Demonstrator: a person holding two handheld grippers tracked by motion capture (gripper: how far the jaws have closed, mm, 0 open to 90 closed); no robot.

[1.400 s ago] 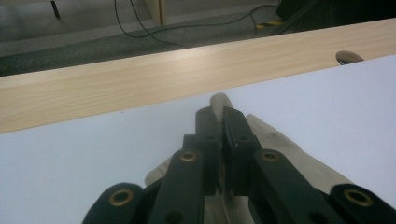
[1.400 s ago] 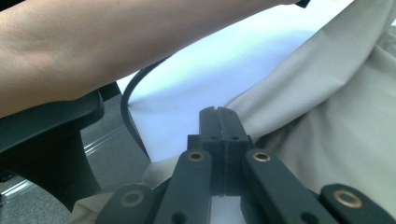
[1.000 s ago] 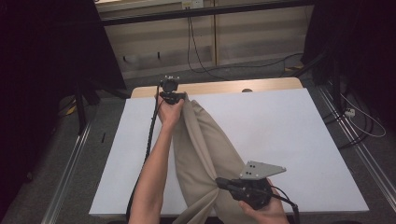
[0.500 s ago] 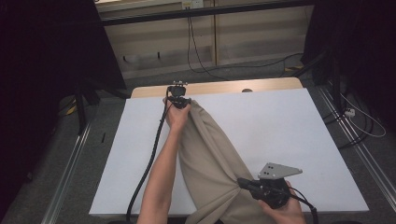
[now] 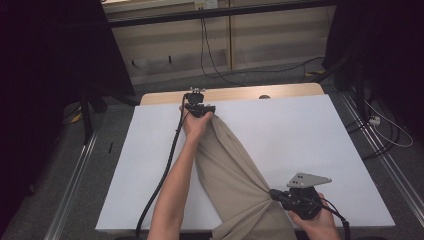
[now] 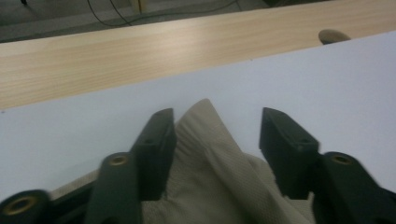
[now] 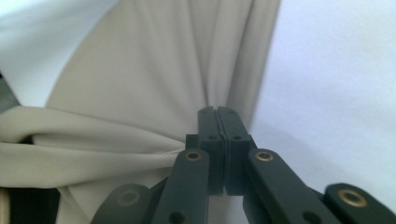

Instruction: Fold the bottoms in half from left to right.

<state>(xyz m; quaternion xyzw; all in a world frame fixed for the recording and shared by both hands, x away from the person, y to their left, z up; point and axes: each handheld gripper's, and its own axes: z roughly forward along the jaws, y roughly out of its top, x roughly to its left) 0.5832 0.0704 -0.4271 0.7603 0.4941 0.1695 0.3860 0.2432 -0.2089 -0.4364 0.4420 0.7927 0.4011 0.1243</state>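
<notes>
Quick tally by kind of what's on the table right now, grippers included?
Beige cloth: 1
White sheet over the table: 1
Grippers: 2, left gripper and right gripper
Total: 4

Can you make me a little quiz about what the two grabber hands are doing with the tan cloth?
1. True or false: the left gripper is clamped tight on the beige cloth.
2. Which gripper is pinching the cloth right now? A) left gripper B) right gripper C) both
3. Fill in the gap: the cloth lies on a ______ sheet that covers the wooden table.

Key
1. False: its jaws have just been opening, and the tip of the cloth sits loose between them.
2. B: its jaws are shut, with the cloth bunched into them near the table's front edge.
3. White.
</notes>
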